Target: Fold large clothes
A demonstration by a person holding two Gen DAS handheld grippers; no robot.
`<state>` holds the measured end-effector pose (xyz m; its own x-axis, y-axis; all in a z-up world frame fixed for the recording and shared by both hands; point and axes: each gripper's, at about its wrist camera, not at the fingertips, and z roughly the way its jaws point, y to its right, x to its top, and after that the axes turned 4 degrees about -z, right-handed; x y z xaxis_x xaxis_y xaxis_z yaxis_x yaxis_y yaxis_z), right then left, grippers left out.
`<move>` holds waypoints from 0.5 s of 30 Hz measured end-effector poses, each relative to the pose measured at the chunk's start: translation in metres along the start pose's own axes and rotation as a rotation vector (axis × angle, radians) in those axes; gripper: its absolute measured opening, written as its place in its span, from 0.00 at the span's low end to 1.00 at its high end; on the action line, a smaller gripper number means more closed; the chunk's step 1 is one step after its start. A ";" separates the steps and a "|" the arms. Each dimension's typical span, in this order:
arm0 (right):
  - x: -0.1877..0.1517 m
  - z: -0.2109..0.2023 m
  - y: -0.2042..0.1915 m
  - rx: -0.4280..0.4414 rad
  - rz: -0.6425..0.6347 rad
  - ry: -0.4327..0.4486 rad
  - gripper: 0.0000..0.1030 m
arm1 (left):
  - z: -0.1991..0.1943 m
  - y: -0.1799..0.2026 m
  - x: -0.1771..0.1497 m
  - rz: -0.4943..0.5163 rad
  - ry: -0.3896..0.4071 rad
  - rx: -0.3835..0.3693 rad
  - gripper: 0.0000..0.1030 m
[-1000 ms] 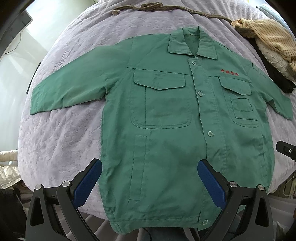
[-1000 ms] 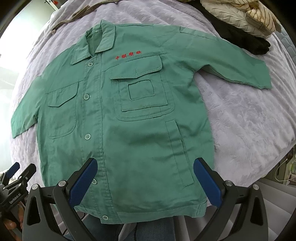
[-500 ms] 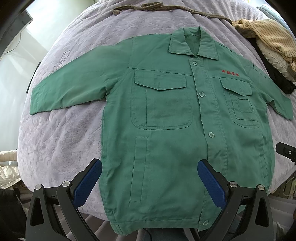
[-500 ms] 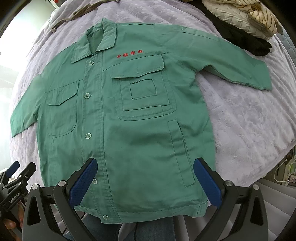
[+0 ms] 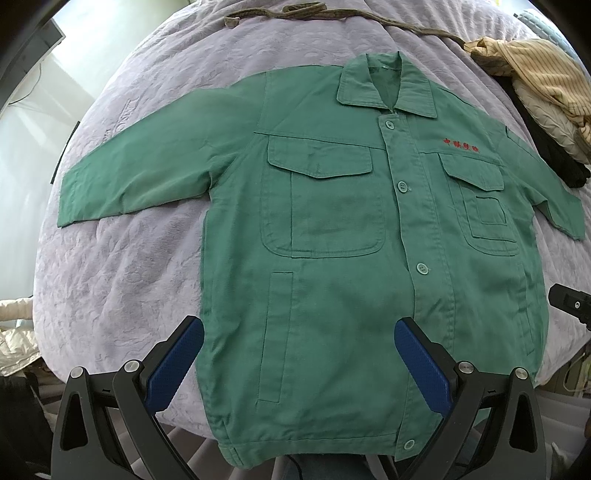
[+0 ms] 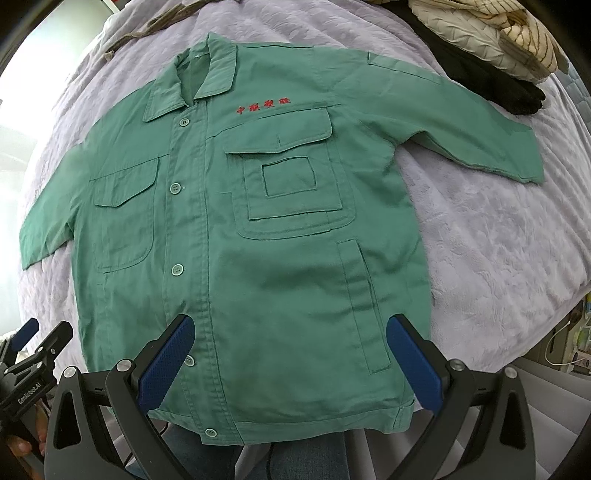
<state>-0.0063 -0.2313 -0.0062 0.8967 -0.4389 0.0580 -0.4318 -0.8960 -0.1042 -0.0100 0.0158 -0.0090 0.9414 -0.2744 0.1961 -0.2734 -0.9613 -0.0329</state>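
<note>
A green work jacket [image 5: 332, 229] [image 6: 266, 229] lies face up and buttoned on a lilac bedspread [image 5: 122, 280], both sleeves spread out, collar away from me, red lettering on its chest. My left gripper [image 5: 299, 350] hovers open above the lower left half of the jacket near the hem, with nothing between its blue pads [image 5: 173, 365]. My right gripper [image 6: 291, 350] hangs open over the lower right half, likewise holding nothing. The left gripper [image 6: 26, 347] also shows at the right wrist view's lower left edge.
A pile of cream, striped and black clothes [image 5: 543, 96] [image 6: 491, 48] lies at the bed's far right, close to the jacket's right sleeve. A brown cord [image 5: 332, 11] runs along the far edge. The bed's near edge drops off just below the hem.
Both views have shifted slightly: the jacket sits a little lower and nearer in the frames than a second ago. Both grippers stay open; the jacket itself has not moved.
</note>
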 end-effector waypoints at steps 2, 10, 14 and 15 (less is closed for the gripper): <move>0.000 0.000 0.000 0.000 0.000 0.000 1.00 | 0.000 0.000 0.000 0.001 0.000 -0.001 1.00; 0.002 0.001 -0.007 -0.005 -0.012 -0.002 1.00 | 0.001 0.000 0.001 0.000 -0.001 -0.009 1.00; 0.003 0.001 -0.010 -0.009 -0.016 -0.002 1.00 | 0.001 0.000 0.003 0.000 -0.002 -0.012 1.00; 0.003 0.001 -0.010 -0.010 -0.017 -0.003 1.00 | 0.002 0.000 0.003 0.000 -0.002 -0.014 1.00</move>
<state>0.0009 -0.2237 -0.0058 0.9044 -0.4230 0.0567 -0.4170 -0.9041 -0.0930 -0.0070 0.0153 -0.0100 0.9418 -0.2746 0.1937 -0.2762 -0.9609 -0.0194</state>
